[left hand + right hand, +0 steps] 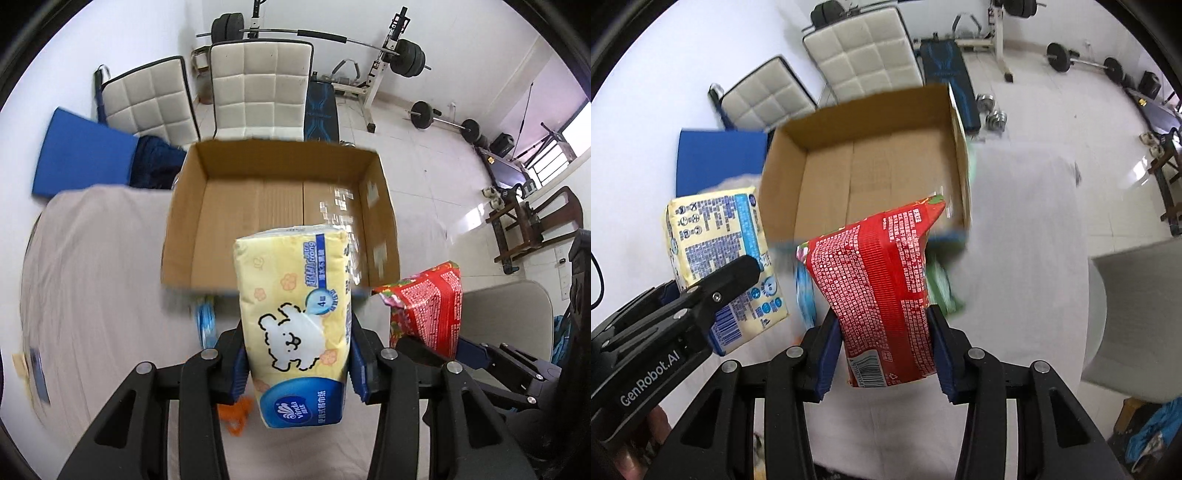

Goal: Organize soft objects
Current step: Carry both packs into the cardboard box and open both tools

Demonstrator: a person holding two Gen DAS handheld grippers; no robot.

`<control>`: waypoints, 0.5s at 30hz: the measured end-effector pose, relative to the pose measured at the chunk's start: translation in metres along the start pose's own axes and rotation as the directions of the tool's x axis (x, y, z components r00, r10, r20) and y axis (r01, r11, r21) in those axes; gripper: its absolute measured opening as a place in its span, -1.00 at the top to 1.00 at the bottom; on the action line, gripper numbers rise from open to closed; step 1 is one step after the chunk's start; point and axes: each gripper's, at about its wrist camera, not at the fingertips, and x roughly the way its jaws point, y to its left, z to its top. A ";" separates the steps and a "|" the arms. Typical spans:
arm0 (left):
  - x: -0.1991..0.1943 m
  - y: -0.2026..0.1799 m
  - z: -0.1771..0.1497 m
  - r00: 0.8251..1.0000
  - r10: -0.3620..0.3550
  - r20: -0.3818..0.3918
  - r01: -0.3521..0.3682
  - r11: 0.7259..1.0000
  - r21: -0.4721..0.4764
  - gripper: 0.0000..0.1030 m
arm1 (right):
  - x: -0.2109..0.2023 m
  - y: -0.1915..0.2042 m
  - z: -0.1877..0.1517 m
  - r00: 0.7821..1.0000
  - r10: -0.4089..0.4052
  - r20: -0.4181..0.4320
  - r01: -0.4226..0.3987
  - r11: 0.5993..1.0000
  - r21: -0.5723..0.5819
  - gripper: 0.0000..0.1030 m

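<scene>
**Two packs held, one box waiting**

Your left hand-held gripper is clamped on one yellow plastic-wrapped tissue pack, printed with a white cartoon dog, a "4" badge and the brand "Vinda" on its blue end. Your right hand-held gripper is clamped on one red plastic-wrapped pack covered in small white print, with a barcode at its lower end; the writing is too fine to read. Both packs hang in the air just before the near wall of one open brown cardboard box, which stands on the grey-covered desk. Two white quilted chairs stand behind the box. The left hand-held gripper reads "GenRobot.AI" in the right wrist view.
</scene>
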 end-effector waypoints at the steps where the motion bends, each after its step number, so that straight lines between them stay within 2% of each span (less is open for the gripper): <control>1: 0.003 0.004 0.013 1.000 0.001 -0.003 -0.001 1.000 0.004 0.21 | 0.004 0.004 0.012 1.000 -0.005 0.005 0.005 1.000 0.009 0.09; 5: 0.041 0.023 0.070 0.999 0.014 -0.038 -0.013 1.000 0.010 0.21 | 0.036 0.012 0.068 0.999 -0.032 0.006 0.032 0.998 0.055 0.09; 9: 0.100 0.037 0.119 0.992 -0.007 -0.125 0.008 1.000 0.006 0.21 | 0.082 0.027 0.124 0.997 -0.067 -0.027 0.069 0.994 0.087 0.09; 15: 0.172 0.049 0.159 0.975 0.002 -0.221 0.004 1.000 0.029 0.21 | 0.162 0.024 0.183 0.985 -0.129 -0.112 0.140 0.984 0.105 0.09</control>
